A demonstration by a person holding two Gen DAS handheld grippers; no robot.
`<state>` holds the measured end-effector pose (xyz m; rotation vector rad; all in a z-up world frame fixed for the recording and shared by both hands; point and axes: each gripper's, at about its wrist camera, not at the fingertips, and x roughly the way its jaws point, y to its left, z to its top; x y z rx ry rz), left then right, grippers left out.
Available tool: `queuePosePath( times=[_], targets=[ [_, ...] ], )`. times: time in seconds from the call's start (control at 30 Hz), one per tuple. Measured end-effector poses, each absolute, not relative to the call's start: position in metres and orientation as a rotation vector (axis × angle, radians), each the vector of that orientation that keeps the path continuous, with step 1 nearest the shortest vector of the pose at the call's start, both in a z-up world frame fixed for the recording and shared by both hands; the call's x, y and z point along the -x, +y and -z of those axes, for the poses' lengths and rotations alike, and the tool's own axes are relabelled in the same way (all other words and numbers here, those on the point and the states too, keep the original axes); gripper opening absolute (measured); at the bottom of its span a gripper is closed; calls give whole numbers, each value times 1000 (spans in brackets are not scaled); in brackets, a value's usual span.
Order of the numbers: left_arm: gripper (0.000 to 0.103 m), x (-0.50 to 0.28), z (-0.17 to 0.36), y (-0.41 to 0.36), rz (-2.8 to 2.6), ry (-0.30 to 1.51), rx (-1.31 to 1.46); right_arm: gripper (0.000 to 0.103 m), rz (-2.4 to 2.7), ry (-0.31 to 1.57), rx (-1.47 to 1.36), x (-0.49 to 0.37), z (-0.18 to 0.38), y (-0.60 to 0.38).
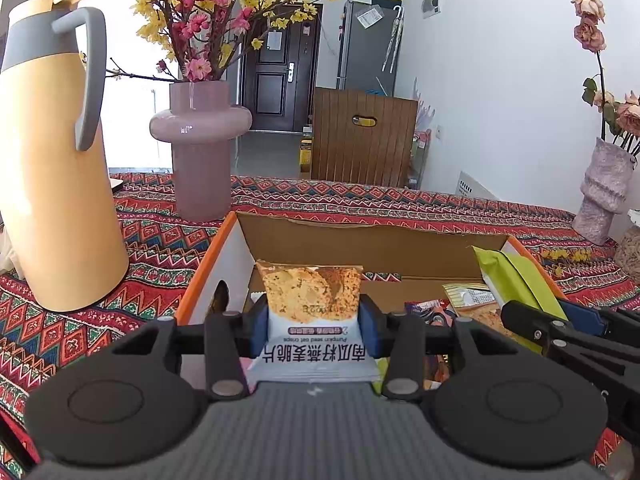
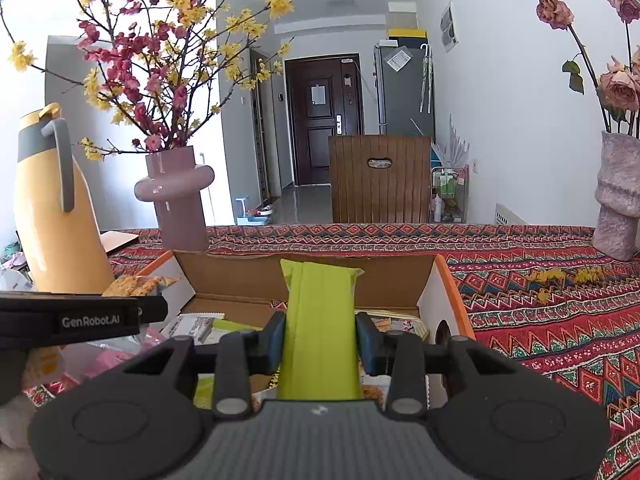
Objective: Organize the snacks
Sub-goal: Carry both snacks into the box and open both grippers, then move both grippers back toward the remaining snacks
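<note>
An open cardboard box (image 1: pixel 360 240) with orange edges sits on the patterned tablecloth. My left gripper (image 1: pixel 314 318) is shut on a white oat crisps packet (image 1: pixel 310 296), held upright over the box's left part. In the right wrist view my right gripper (image 2: pixel 320 336) is shut on a lime-green snack packet (image 2: pixel 318 312), held above the box (image 2: pixel 240 276). The green packet (image 1: pixel 516 276) also shows at the right of the left wrist view. The left gripper's body (image 2: pixel 80 316) and the oat crisps packet (image 2: pixel 136 285) appear at the left. Several loose snack packets (image 2: pixel 196 326) lie inside the box.
A tall yellow thermos jug (image 1: pixel 52 160) and a pink vase (image 1: pixel 200 140) with flowering branches stand left of the box. A textured vase (image 2: pixel 616 200) with dried roses stands at the far right. A wooden chair back (image 2: pixel 380 180) rises behind the table.
</note>
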<state>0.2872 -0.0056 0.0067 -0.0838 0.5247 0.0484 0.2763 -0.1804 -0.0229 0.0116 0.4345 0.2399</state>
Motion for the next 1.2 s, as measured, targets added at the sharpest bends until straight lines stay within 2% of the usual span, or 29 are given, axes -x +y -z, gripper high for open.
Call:
queuePosePath(
  times=[0.03, 0.07, 0.1, 0.13, 0.17, 0.2, 0.27, 0.33, 0.37, 0.97, 1.2],
  targets=[
    [53, -286, -7, -5, -49, 516, 86, 36, -236, 431, -16, -275, 23, -181],
    [63, -284, -8, -4, -50, 507, 89, 37, -234, 427, -21, -274, 22, -182],
    [72, -282, -9, -3, -56, 495, 93, 47, -231, 425, -27, -273, 22, -184],
    [91, -280, -10, -2, -71, 481, 97, 55, -227, 421, -33, -272, 22, -185],
    [103, -277, -12, -1, -91, 467, 99, 72, -222, 418, -37, -271, 22, -186],
    [103, -275, -12, 0, -100, 453, 101, 82, -215, 414, -39, -270, 21, -187],
    [103, -271, -16, 2, -94, 438, 111, 89, -209, 407, -43, -268, 20, -188],
    [103, -269, -17, 4, -94, 431, 119, 101, -205, 403, -49, -267, 20, -189],
    [103, -269, -18, 5, -96, 430, 119, 103, -202, 400, -51, -267, 20, -190],
    [103, -233, -48, -5, -109, 337, 110, 103, -206, 347, -29, -246, -1, -188],
    [103, -213, -48, -3, -106, 364, 108, 103, -224, 345, -10, -218, -7, -188]
  ],
)
